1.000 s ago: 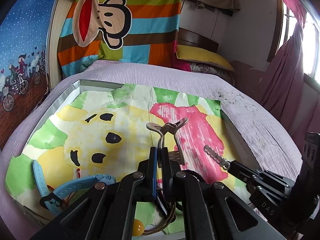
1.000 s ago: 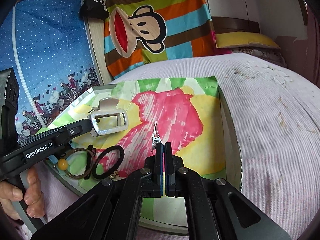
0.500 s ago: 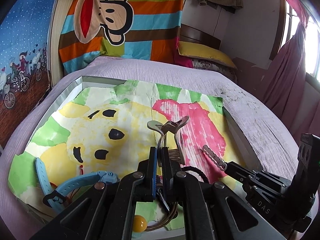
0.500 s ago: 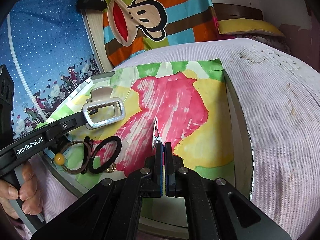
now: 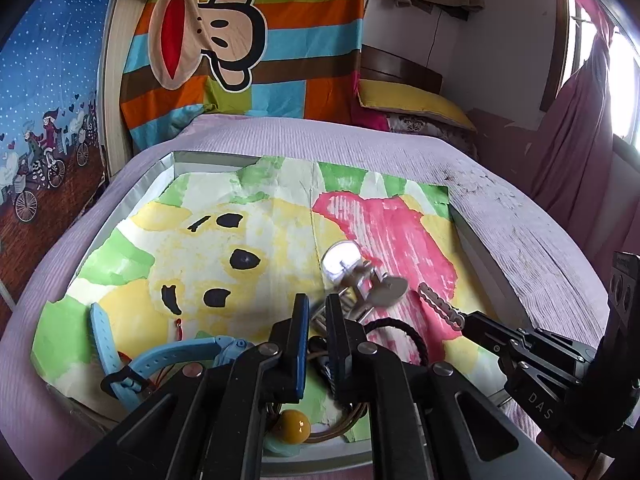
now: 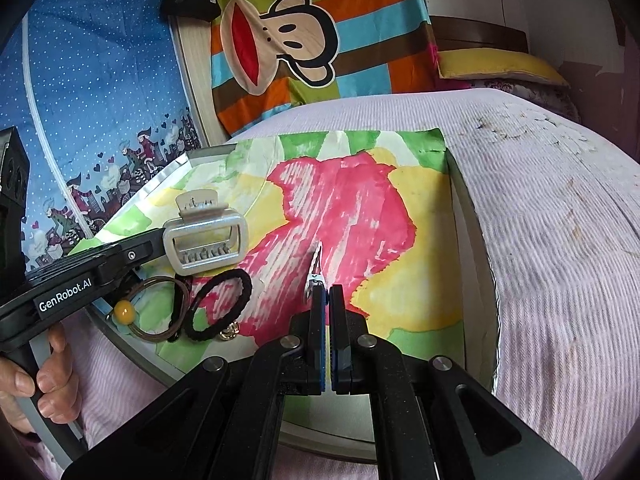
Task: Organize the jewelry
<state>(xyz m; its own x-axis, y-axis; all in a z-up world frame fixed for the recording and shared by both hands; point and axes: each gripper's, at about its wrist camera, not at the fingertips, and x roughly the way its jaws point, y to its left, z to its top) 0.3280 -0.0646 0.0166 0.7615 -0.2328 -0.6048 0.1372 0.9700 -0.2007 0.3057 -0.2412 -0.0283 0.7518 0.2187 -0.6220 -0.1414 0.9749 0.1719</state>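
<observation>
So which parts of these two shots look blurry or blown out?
Left wrist view: the silver claw clip is smeared by motion blur with a glare spot on it, and the window is overexposed. Right wrist view: the clip is sharp, the light even, and straight edges bow.

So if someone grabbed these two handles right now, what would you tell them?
Left gripper: jaws slightly parted at the silver claw clip, which looks blurred in its own camera; grip uncertain.
Right gripper: shut on a slim silver hair clip, over the tray's pink patch.
Along the tray's near edge: black hair tie, brown bead hair tie, blue watch.
Done: nothing visibly sorted.
Left: set both clips down, then probably arrange the rest.
</observation>
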